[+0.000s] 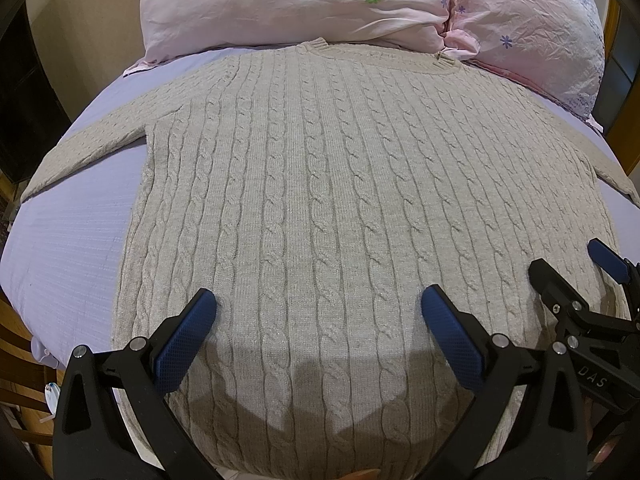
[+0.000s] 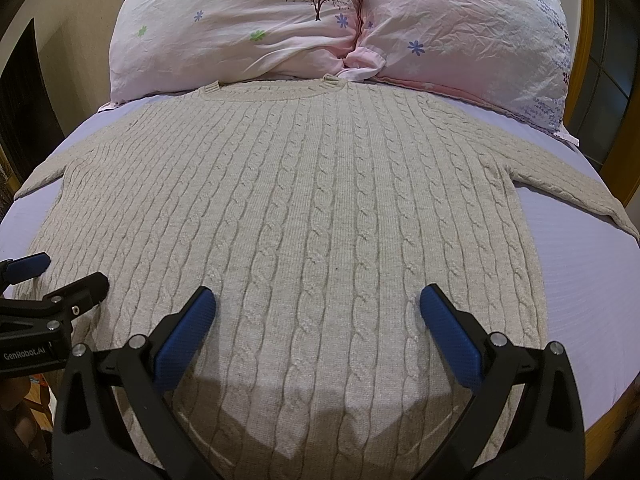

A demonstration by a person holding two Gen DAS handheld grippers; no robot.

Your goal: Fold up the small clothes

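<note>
Cable-knit sweater (image 1: 320,200) lies flat on a lavender bed (image 1: 72,248).
Left gripper (image 1: 319,312) and right gripper (image 2: 318,306) hover at its six-o'clock hem, jaws wide apart, holding nothing.

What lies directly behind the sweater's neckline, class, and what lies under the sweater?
Behind the cable-knit sweater neckline sit two pink floral pillows, side by side. Under it lies a lilac bedsheet, visible only around its edges; the part beneath the knit is covered.

Beige cable-knit sweater (image 1: 320,200), lavender sheet (image 1: 72,248), pink flowered pillows (image 2: 240,32), blue-padded fingers (image 2: 188,332).
</note>
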